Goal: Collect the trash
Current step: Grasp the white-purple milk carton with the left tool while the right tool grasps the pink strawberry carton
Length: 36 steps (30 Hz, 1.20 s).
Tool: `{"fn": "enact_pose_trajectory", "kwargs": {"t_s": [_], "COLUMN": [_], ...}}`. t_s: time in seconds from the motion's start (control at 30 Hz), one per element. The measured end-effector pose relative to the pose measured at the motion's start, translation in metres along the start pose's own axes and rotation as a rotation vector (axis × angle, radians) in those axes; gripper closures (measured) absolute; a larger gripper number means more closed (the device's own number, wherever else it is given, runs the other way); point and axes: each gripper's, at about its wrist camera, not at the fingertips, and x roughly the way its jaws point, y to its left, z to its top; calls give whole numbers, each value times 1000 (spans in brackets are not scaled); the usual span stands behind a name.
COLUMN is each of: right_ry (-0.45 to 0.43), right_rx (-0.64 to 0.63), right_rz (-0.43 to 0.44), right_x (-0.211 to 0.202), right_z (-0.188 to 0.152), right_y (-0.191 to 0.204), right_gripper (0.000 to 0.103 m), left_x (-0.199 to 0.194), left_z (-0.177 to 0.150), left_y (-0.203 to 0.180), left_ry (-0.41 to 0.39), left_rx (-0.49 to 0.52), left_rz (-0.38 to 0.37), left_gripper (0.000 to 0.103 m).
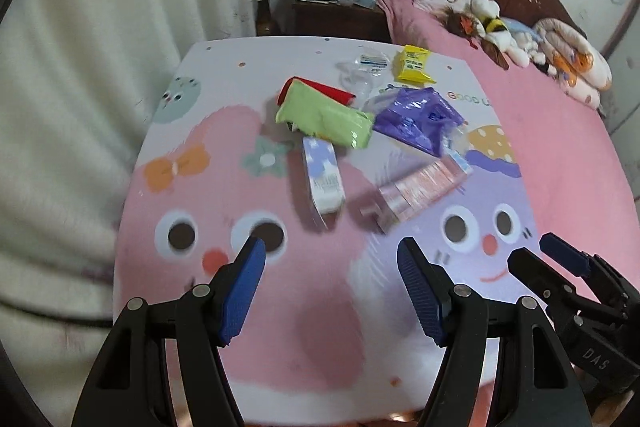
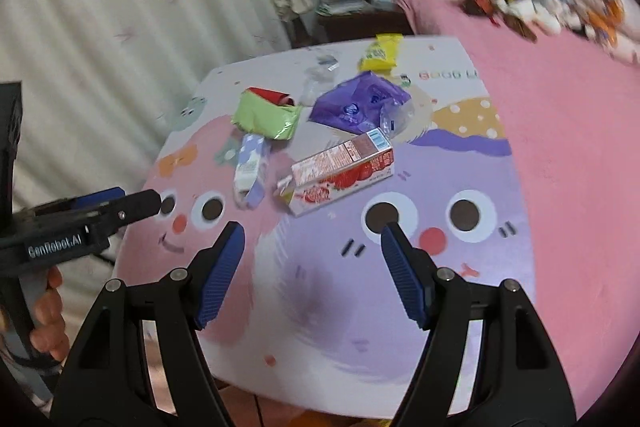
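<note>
Trash lies on a cartoon-printed table [image 1: 304, 327] [image 2: 328, 307]: a pink strawberry carton [image 1: 420, 189] [image 2: 340, 171], a small blue-white carton [image 1: 324, 179] [image 2: 250, 167], a green wrapper [image 1: 324, 115] [image 2: 268, 115] over a red one [image 1: 320, 89], a purple bag [image 1: 420, 117] [image 2: 360, 103], a yellow packet [image 1: 412, 65] [image 2: 380, 53] and clear plastic [image 1: 360, 67]. My left gripper [image 1: 330, 249] is open and empty, short of the cartons. My right gripper [image 2: 312, 231] is open and empty, short of the pink carton; it also shows in the left wrist view [image 1: 532, 255].
A pink bed [image 1: 560, 147] [image 2: 580, 131] with a pillow and plush toys [image 1: 500, 23] borders the table on the right. A white curtain [image 1: 100, 47] hangs left. A dark nightstand [image 1: 336, 11] with papers stands behind the table.
</note>
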Motion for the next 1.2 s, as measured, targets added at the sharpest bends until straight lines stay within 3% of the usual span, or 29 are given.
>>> {"fn": "enact_pose_trajectory", "kwargs": {"t_s": [0.17,0.43,0.63,0.9,1.03,1.07,1.2], "right_ry": [52,134,169,220,223,225,242], "right_rx": [128,379,443,493,503,504,487], "right_rz": [-70,-179,-250,-277,-270,-263,-261], "right_x": [64,146,188,213,211,209,202], "right_z": [33,53,62,57,50,47,41], "right_y": [6,-15,-20,-23,-24,-24,-23], "right_gripper": [35,33,33,35,42,46,55], "left_x": [68,156,183,216,226,225,222], "left_z": [43,69,77,74,69,69,65], "left_y": [33,47,29,7,0,-2,-7], "left_ry": [102,252,289,351,374,360,355], "left_rx": [0,-32,3,57,69,74,75], "left_rz": [-24,-81,-93,-72,-79,-79,-109], "left_gripper": [33,33,33,33,47,57,65]}}
